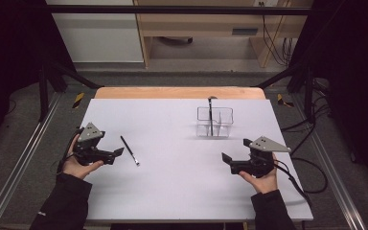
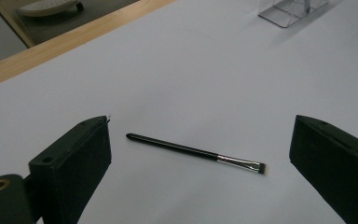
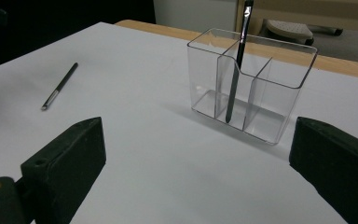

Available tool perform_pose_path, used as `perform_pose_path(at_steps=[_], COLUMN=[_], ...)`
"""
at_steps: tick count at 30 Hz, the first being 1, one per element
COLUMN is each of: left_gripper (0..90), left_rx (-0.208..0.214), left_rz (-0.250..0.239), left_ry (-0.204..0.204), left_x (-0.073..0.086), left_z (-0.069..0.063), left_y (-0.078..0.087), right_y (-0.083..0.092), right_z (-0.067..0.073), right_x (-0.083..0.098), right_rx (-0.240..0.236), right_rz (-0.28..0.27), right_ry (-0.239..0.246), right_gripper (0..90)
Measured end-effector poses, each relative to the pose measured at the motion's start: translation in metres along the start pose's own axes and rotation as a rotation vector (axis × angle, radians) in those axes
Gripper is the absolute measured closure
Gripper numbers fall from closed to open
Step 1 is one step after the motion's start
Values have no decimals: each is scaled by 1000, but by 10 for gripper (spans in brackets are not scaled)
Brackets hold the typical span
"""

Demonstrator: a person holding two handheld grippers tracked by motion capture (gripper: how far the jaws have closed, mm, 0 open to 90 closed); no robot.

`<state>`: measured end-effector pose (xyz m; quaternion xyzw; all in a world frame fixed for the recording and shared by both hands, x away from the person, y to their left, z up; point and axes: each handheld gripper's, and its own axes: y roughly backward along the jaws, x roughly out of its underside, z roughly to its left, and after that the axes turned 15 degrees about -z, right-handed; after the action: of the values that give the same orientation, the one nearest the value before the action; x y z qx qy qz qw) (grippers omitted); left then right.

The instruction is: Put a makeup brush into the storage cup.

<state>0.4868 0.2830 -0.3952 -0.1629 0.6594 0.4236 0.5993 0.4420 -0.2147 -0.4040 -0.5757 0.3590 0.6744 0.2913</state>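
A thin black makeup brush (image 1: 130,150) (image 2: 193,152) (image 3: 58,86) with a silver ferrule lies flat on the white table, just right of my left gripper (image 1: 120,152) (image 2: 200,158), which is open with the brush lying ahead of its jaws. A clear plastic organiser (image 1: 214,121) (image 3: 249,84) with dividers stands at the centre right; a second black brush (image 1: 211,115) (image 3: 235,70) stands upright in it. My right gripper (image 1: 226,159) (image 3: 196,163) is open and holds nothing, nearer the table's front edge than the organiser.
The white table top (image 1: 172,182) has a wooden strip (image 1: 179,92) along its far edge. Cables (image 1: 311,177) trail off the right side. Metal frame rails (image 1: 24,163) run along both sides of the table.
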Motion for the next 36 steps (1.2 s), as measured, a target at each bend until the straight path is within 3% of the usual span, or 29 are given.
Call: perform_pose_path(at_steps=[7,18,27,33,36], left_gripper=[49,50,63,71,94], left_rx=[58,78,122,113,87], left_rz=[46,115,177,208,213], left_ry=[-25,-48,-72,-89,-68], left_x=[4,11,21,23,25], left_z=[3,-1,-1,-5,-6], left_y=[-14,-34,-49,-54,-57], right_y=[-2,-2,-2,-2,-2], right_z=[1,2,2,3,3], right_x=[2,2,3,3,3], right_rx=[-1,-9,-10,-11,-12], right_rz=[10,8,9,8,7], right_ry=[7,6,6,5,4], right_gripper=[41,40,41,41,41])
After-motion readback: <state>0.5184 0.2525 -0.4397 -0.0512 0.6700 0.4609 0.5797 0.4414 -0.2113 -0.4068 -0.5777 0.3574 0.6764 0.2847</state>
